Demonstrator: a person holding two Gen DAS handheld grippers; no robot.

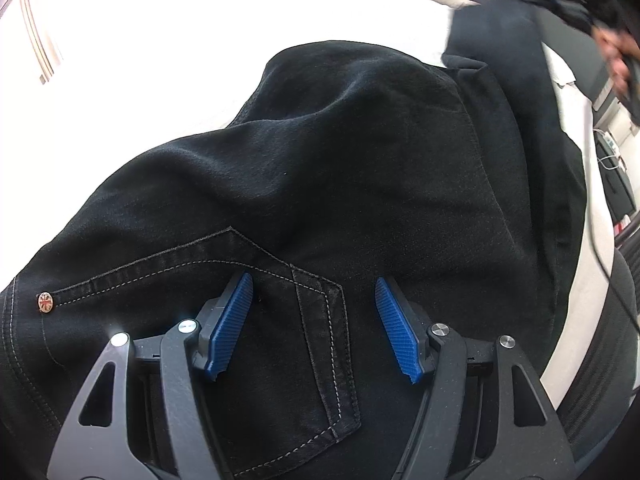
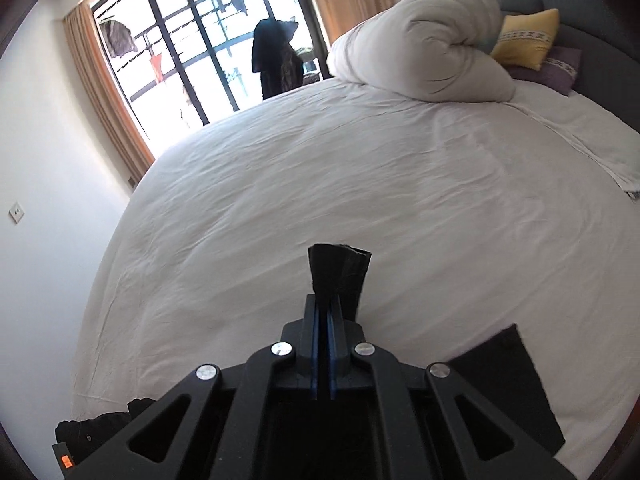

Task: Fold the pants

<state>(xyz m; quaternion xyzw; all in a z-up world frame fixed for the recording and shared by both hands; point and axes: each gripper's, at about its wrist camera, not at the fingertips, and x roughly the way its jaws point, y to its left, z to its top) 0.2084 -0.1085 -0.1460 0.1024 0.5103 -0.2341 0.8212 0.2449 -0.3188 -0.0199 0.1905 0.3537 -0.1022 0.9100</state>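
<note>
Nearest the left wrist camera: left gripper point(image 1: 314, 292), blue pads apart, jaws standing wide and gripping nothing, poised over the back pocket point(image 1: 320, 340) of black pants point(image 1: 340, 160). Copper rivet point(image 1: 45, 303) at the pocket corner, pale stitching along the seams. Pants spread loosely across a white bed point(image 2: 320, 168), cloth humped and creased rather than flat.

From the right wrist camera: right gripper point(image 2: 323, 312), jaws nearly together, pinching a narrow tuft of the black cloth that sticks up past the tips. More black fabric trailing below at both lower corners of that view. In the left view, far upper right, a hand point(image 1: 618, 56) with a dark tool, blurred.

Handling, as a judgement: denim-like weave, soft and floppy, moderately heavy, not slippery, not fragile. Likely to sag and drag between 2 grip points. Best holds probably the thick doubled places: waistband, pocket seam, hem, where the pads can bite without sliding.

Edges and room: wide bare sheet ahead of the right gripper, good space for laying a fold. Rolled white duvet point(image 2: 420, 40) and 2 cushions, 1 yellow point(image 2: 526, 38) and 1 purple point(image 2: 554, 66), far off by the headboard. Window with dark bars point(image 2: 192, 40) and tan curtains beyond the far bed edge. Bed edge close on the near side of the pants.
</note>
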